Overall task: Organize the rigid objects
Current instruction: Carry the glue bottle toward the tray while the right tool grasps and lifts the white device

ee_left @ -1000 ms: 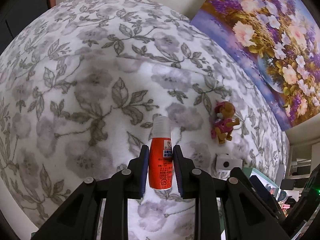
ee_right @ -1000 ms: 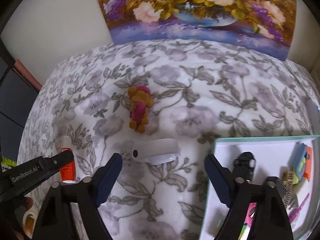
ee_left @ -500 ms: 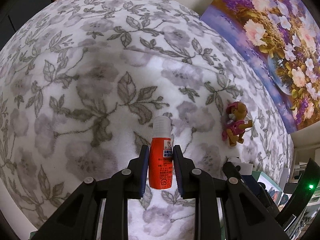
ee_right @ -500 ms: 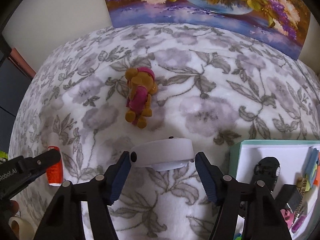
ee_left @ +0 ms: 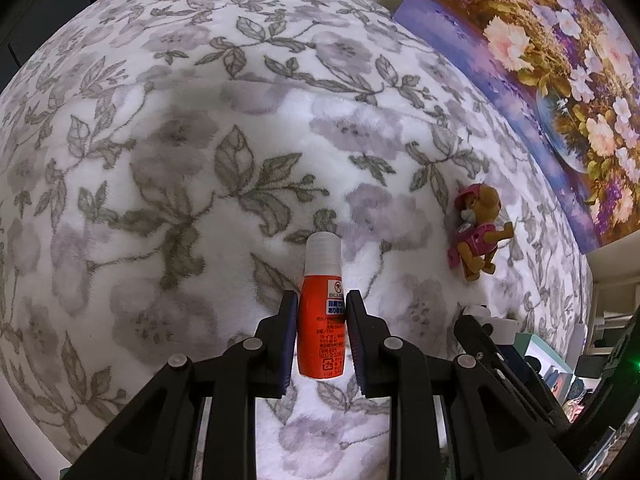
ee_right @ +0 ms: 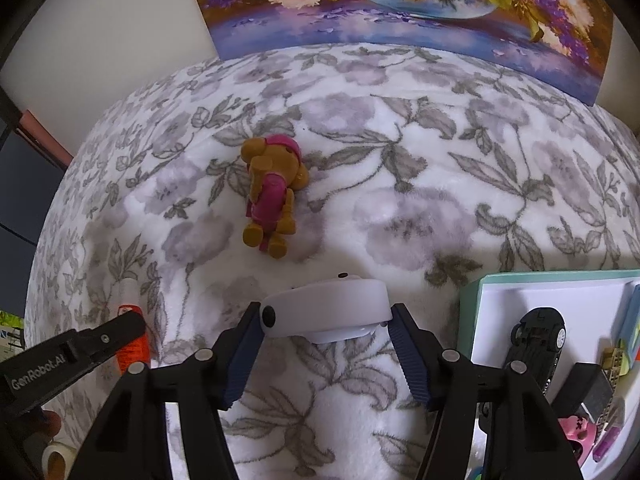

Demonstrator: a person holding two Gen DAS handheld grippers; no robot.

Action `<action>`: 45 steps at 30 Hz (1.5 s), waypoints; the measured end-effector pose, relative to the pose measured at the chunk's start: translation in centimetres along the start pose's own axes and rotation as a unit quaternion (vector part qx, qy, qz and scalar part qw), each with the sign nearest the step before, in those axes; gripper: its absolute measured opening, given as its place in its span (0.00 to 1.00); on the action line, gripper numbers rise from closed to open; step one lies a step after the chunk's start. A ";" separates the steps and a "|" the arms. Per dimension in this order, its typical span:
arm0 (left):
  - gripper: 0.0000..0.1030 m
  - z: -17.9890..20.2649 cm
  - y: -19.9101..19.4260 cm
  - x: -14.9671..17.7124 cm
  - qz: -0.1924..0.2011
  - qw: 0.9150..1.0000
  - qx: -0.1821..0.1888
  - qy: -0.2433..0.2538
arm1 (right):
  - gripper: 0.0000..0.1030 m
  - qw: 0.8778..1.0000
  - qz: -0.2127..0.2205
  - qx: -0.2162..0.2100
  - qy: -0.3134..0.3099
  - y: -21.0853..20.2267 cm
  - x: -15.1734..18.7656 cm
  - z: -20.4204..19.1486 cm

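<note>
Right gripper closing on the flat white oval plastic case lying on the floral fleece bed cover; left gripper clenched on the small orange bottle with a white cap. Pick-up step: next, seat the pads, lift, carry right to the teal-rimmed white tray. Open cover ahead; brown-and-pink toy dog near.

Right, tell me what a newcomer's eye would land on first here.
The orange bottle clamped in the left claw over the flowered blanket. Then the white oval gadget between the closing right claw, and the pink-suited toy dog lying just beyond it.
</note>
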State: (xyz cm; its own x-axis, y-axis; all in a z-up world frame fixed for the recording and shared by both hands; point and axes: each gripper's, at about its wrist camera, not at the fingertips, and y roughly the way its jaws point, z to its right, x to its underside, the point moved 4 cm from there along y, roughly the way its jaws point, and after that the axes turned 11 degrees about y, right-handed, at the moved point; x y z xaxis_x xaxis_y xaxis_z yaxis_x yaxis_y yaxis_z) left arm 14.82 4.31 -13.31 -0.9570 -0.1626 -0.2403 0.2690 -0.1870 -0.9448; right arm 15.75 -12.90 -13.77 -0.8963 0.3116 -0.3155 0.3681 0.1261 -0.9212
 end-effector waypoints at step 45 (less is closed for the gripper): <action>0.24 18.1 -6.9 8.6 0.024 0.963 0.050 0.263 | 0.63 0.980 0.008 0.102 0.172 -12.9 3.4 16.7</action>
State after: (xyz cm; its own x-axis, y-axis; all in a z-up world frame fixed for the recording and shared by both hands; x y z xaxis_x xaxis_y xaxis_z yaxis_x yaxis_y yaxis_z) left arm 6.72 -13.33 -4.79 -0.8589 0.3350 -0.3874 0.2984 -0.2873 -0.9101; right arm 3.83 -29.20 -6.81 -0.7415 0.6154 -0.2672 0.2925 -0.0618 -0.9543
